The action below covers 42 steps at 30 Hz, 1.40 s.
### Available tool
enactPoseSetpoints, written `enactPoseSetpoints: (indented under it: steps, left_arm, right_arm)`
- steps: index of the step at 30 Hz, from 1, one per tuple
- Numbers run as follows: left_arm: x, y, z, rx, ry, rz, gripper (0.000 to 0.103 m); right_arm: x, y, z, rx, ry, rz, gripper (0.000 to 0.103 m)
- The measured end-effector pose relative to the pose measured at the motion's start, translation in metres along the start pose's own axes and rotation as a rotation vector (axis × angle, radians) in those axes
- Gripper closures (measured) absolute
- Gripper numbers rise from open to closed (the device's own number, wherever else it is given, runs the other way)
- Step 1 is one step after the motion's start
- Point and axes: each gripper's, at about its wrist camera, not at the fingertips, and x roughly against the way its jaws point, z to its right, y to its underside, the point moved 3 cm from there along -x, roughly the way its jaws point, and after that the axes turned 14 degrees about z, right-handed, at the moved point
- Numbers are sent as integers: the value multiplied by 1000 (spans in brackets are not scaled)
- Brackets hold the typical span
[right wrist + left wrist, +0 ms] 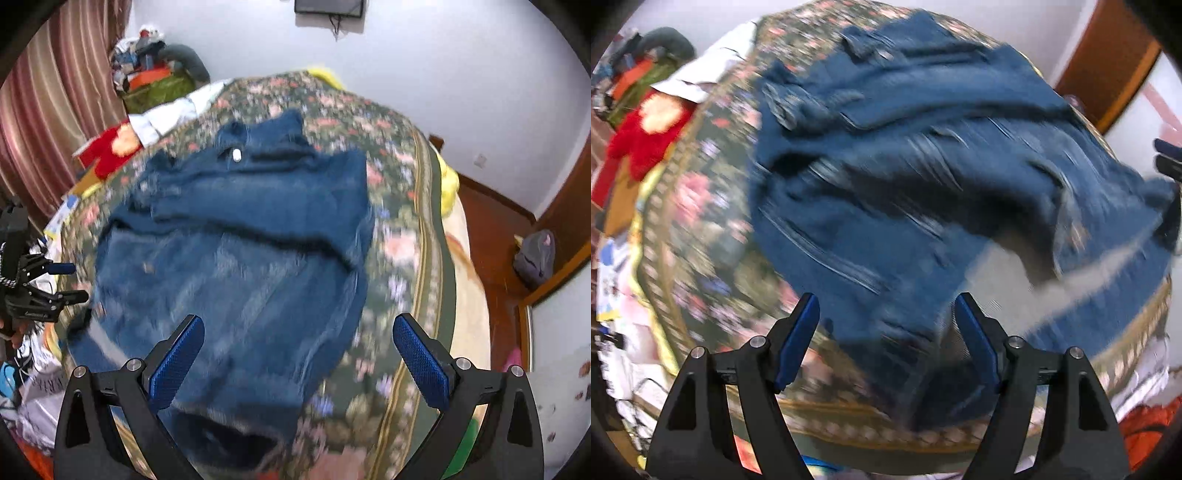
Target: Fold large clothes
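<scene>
Left wrist view: left gripper (886, 314), jaws wide apart and holding nothing, above the blurred blue garment (905, 177) spread on the floral bedspread (701, 221); right wrist view: right gripper (297, 338), jaws likewise wide and empty, over the garment (251, 240) lying rumpled on the bedspread (402, 236).

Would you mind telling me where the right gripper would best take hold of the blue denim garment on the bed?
Probably at the near hem of the denim garment, just beyond the open right gripper. That edge lies loose and slightly rumpled on the floral bedspread, so coming in low from the near side should let one finger slip beneath it.
</scene>
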Motion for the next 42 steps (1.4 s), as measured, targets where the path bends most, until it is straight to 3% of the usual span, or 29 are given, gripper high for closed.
enactPoseSetpoints:
  steps: [2,5,6,7,9,16,19,23,27,32,34,37,42]
  left_arm:
    - [-8,10,9,-10,10,-8,28]
    - [-16,15,13,-22,-51,36,29]
    - [-18,15,11,-17,-72,48,41]
    - [-22,14,9,-13,-106,45,67]
    - [-25,13,6,5,-140,34,86]
    - [42,19,-25,109,-162,201,95]
    - [62,36,-51,180,-160,209,95]
    - [52,70,-65,252,-88,96,93]
    - [57,85,-65,236,-98,52,82]
    - [90,72,-85,282,-141,149,61]
    - [99,62,-94,309,-170,189,45]
    - [95,47,-104,354,-177,213,42]
    - [49,42,-102,419,-98,130,42]
  right_arm:
    - [-1,18,-1,-15,0,-31,1]
    - [-3,35,2,-41,5,-61,1]
    - [-3,39,4,-60,4,-66,1]
    - [-3,41,6,-77,-1,-70,1]
    - [-2,44,10,-110,-8,-73,1]
    - [3,50,18,-135,12,-68,1]
    - [4,55,22,-156,10,-73,1]
    - [4,59,26,-204,-3,-79,1]
    - [11,55,28,-220,-2,-71,1]
    - [33,42,31,-212,8,-11,1]
    - [41,34,36,-237,9,25,1]
    - [45,24,44,-313,-10,64,1]
    - [24,25,54,-403,-28,26,1]
